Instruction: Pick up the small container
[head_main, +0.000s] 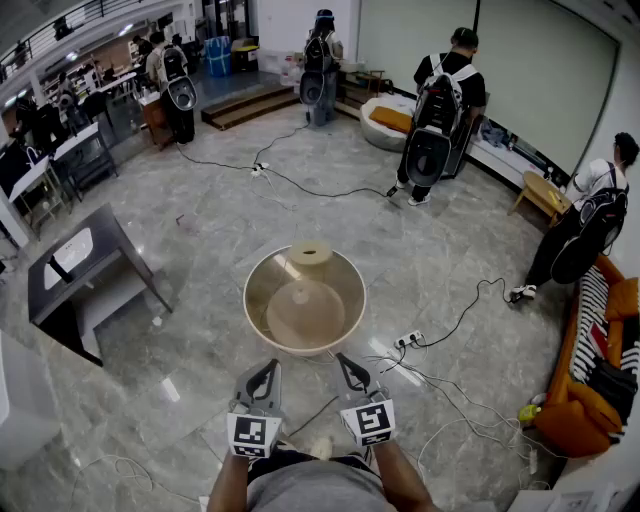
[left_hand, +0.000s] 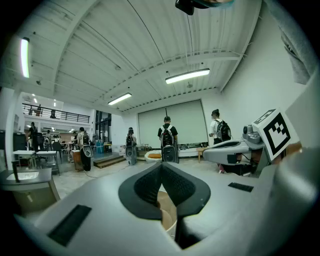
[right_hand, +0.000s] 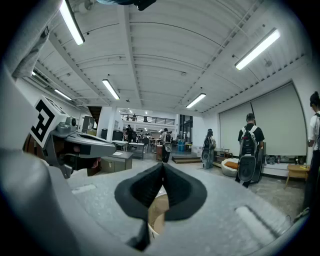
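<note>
Small container: pale, round, upright, long axis vertical, open top facing up. Stands at the far rim of the large bowl on the floor; on the rim or just behind it, not clear. Left gripper: jaws pressed together, nothing between them, held level at the bowl's near edge. Right gripper: jaws likewise closed and empty, level, beside the left. Lies straight ahead of both, across the whole bowl, close to the midline between them; neither hand plainly nearer. Likely calls for a reach forward over the bowl and jaws spread before closing on the upright sides.
</note>
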